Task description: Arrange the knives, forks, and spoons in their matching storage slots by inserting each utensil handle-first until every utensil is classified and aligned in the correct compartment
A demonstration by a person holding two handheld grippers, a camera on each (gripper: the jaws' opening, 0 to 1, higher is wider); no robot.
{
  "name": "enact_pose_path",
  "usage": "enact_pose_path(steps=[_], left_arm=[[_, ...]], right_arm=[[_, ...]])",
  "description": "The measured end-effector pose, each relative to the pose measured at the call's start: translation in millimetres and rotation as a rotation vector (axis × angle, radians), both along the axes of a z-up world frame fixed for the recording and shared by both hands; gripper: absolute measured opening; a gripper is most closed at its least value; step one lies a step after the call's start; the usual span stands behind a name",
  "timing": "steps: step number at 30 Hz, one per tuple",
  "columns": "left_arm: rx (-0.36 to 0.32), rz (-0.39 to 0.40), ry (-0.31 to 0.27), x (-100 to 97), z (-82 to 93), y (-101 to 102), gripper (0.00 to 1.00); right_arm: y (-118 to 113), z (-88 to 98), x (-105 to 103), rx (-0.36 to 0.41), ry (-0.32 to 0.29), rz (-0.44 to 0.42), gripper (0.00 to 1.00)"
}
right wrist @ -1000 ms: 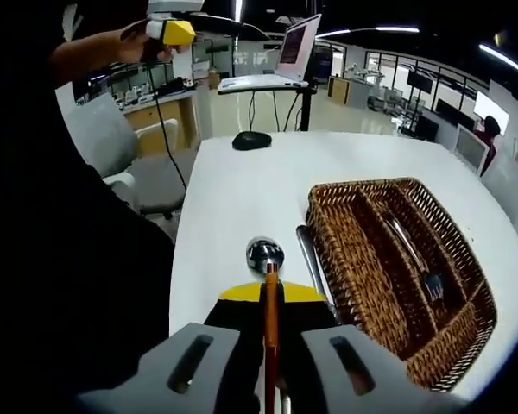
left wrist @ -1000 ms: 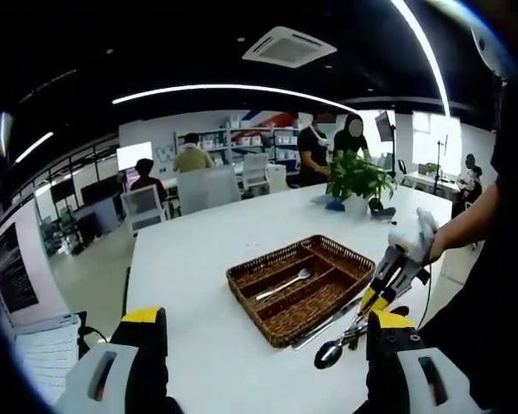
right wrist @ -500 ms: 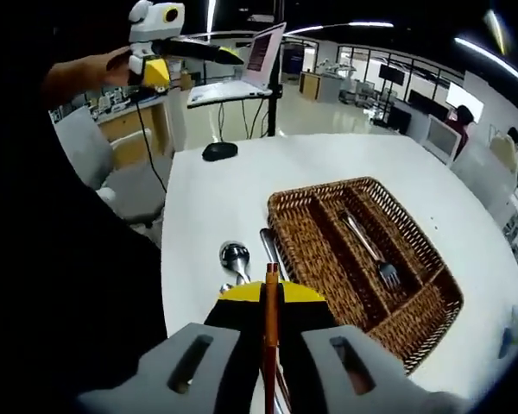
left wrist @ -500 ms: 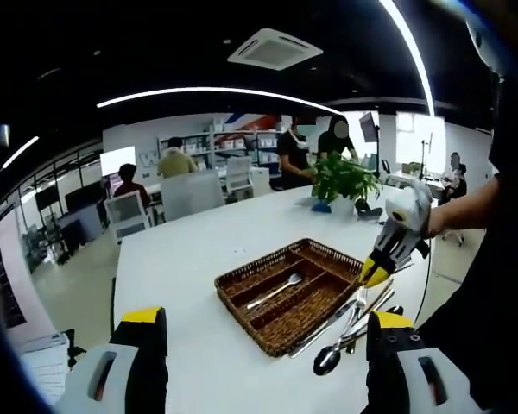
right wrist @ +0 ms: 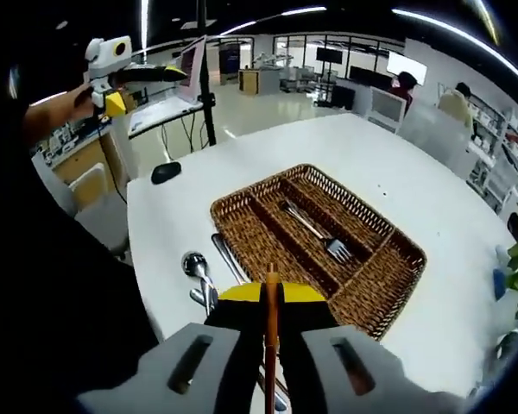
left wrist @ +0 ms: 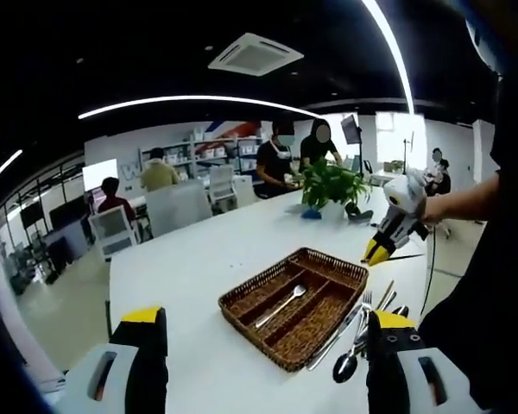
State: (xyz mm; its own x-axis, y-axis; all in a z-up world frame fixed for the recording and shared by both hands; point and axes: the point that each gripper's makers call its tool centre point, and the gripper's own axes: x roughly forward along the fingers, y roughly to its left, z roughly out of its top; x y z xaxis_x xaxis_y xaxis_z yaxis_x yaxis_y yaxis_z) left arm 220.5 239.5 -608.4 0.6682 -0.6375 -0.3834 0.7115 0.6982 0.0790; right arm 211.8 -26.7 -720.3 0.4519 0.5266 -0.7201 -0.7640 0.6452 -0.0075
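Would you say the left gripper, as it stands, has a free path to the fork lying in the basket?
Probably yes: the left gripper is open, and the fork lies uncovered in the basket.

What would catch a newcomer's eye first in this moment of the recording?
The brown wicker tray on the white table, with a single fork lying in its middle compartment. Next, the right gripper, shut on a thin orange-handled utensil and raised above the tray's near edge. Loose cutlery, including a spoon, lies on the table beside the tray.
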Motion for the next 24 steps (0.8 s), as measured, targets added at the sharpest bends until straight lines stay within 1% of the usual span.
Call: enact_pose_path(steps=[1, 3, 7, 9, 10, 11, 13, 14, 15, 17, 19, 22, 24], left_arm=[[-0.003, -0.004, -0.003, 1.0, 1.5, -0.6, 1.00], [-0.007, -0.015, -0.009, 3.2, 3.2, -1.2, 1.00], [-0.006, -0.034, -0.007, 7.1, -0.2, 1.0, 1.00], [-0.009, -0.041, -0.004, 8.2, -2.2, 2.8, 1.00], [-0.011, -0.044, -0.002, 8.5, -3.0, 3.5, 1.00], [-0.014, -0.049, 0.001, 8.5, -4.4, 4.8, 1.00], [-0.017, -0.057, 0.008, 8.3, -6.2, 6.1, 1.00], [-0.017, -0.061, 0.011, 7.9, -7.1, 6.7, 1.00], [-0.019, -0.065, 0.014, 7.3, -7.7, 7.4, 1.00], [-0.028, -0.075, 0.024, 5.1, -9.7, 9.0, 1.00], [-0.047, -0.086, 0.036, 1.4, -10.8, 10.3, 1.00], [-0.033, -0.104, 0.035, -3.0, -15.1, 14.3, 1.00], [-0.036, -0.106, 0.044, -5.1, -16.4, 16.3, 1.00]], right_arm=[[-3.7, -1.4, 1.0, -0.007, 0.014, -0.021, 0.02], [-8.0, -1.5, 3.0, -0.015, 0.023, -0.046, 0.02], [-14.4, -2.3, 5.6, -0.035, 0.037, -0.097, 0.02], [-18.4, -2.4, 9.7, -0.036, 0.036, -0.158, 0.02], [-18.6, -3.3, 10.1, -0.036, 0.043, -0.162, 0.02], [-21.4, -3.2, 14.2, -0.041, 0.033, -0.198, 0.02], [-22.5, -3.6, 18.1, -0.045, 0.034, -0.229, 0.02], [-23.2, -3.5, 21.1, -0.042, 0.041, -0.260, 0.02], [-22.4, -3.9, 22.3, -0.039, 0.048, -0.271, 0.02], [-22.5, -3.5, 25.7, -0.043, 0.044, -0.286, 0.02], [-22.7, 0.0, 30.3, -0.046, 0.034, -0.321, 0.02], [-27.0, 5.8, 37.1, -0.026, 0.021, -0.372, 0.02], [-30.0, 9.6, 37.1, -0.022, 0.022, -0.396, 0.02]])
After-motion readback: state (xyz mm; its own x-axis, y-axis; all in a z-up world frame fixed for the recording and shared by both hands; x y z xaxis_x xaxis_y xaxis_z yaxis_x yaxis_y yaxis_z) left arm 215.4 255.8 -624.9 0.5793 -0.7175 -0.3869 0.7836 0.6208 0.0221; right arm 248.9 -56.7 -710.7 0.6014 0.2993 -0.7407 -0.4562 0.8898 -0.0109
